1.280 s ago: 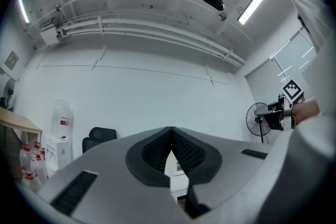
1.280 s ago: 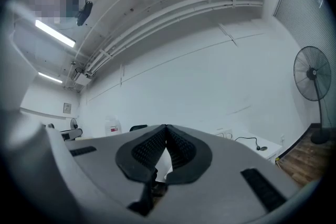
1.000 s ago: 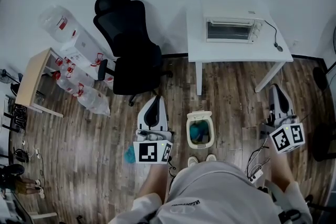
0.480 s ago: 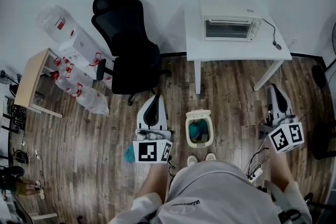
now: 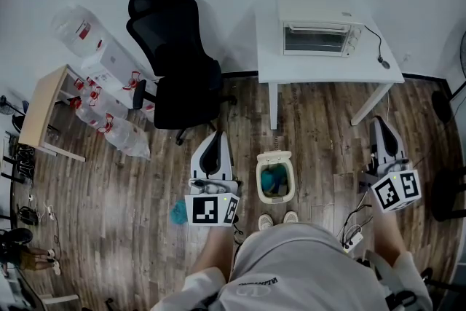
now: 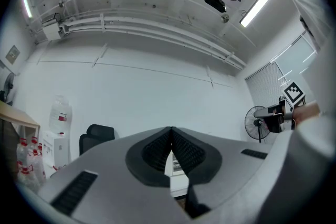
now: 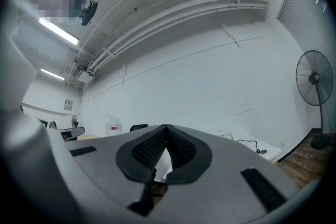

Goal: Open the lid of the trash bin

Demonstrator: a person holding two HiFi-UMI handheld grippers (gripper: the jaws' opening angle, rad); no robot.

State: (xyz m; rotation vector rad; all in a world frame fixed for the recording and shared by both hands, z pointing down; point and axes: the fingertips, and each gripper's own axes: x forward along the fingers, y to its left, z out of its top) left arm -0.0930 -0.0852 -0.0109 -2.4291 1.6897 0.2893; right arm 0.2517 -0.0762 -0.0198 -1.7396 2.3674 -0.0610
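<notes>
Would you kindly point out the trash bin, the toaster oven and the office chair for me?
trash bin (image 5: 260, 183): head view, on its left rim.
toaster oven (image 5: 313, 40): head view, on its glass door.
office chair (image 5: 182, 95): head view, on its seat.

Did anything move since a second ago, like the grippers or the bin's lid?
Nothing visibly changed. The left gripper and the right gripper hang in the same places on either side of the trash bin, touching nothing; both are shut and empty now. The lid stays open. Only the whole head view drifts a little.
</notes>
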